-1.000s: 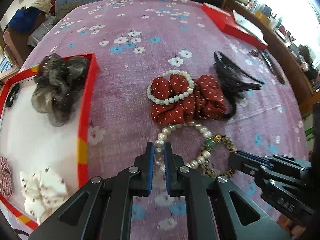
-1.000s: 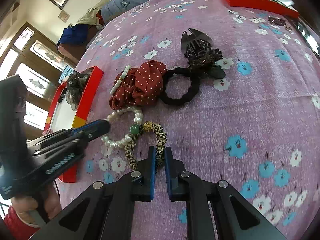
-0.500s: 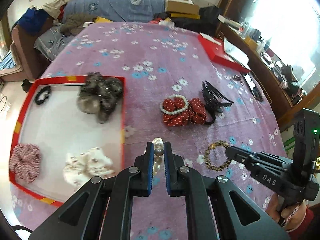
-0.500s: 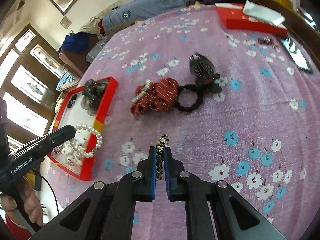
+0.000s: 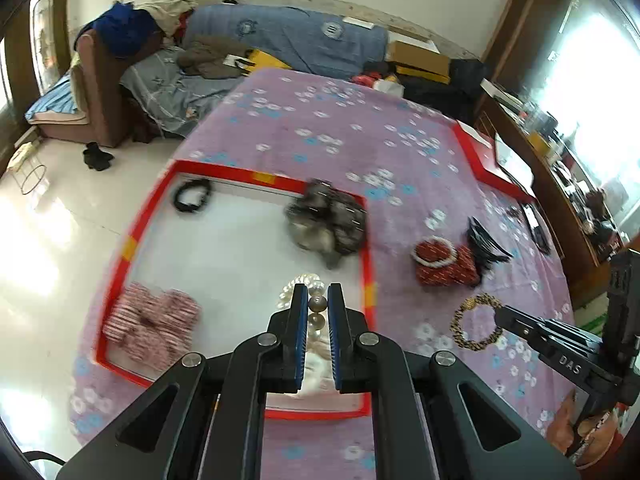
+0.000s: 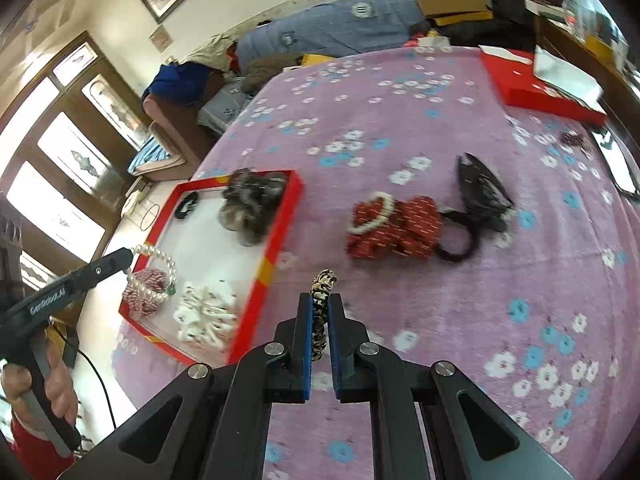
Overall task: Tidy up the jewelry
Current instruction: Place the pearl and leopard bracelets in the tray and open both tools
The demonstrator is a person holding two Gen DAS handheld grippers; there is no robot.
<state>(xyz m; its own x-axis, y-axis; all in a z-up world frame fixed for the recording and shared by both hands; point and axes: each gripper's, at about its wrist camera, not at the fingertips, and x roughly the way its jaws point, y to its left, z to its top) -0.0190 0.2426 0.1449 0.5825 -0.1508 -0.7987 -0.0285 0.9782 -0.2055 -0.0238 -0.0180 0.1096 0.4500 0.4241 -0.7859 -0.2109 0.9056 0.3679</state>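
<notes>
My left gripper (image 5: 318, 300) is shut on a pearl bracelet (image 5: 316, 304) and holds it in the air above the red-rimmed white tray (image 5: 366, 236). The bracelet hangs as a loop in the right wrist view (image 6: 158, 276), where the left gripper (image 6: 128, 254) reaches in from the left. My right gripper (image 6: 319, 304) is shut on a leopard-print bracelet (image 6: 322, 296), lifted above the purple floral cloth right of the tray (image 6: 280, 236). The same bracelet shows in the left wrist view (image 5: 476, 322).
In the tray lie a grey scrunchie (image 5: 326, 220), a striped red scrunchie (image 5: 152, 322), a white scrunchie (image 6: 206, 314) and a black hair tie (image 5: 191, 196). On the cloth lie a red dotted scrunchie (image 6: 394, 226) with a bead bracelet, a black claw clip (image 6: 482, 184) and a red box (image 6: 540, 84).
Both grippers rose from the cloth with their bracelets. The left one carried the pearl bracelet leftward over the tray; the right one lifted the leopard-print bracelet higher.
</notes>
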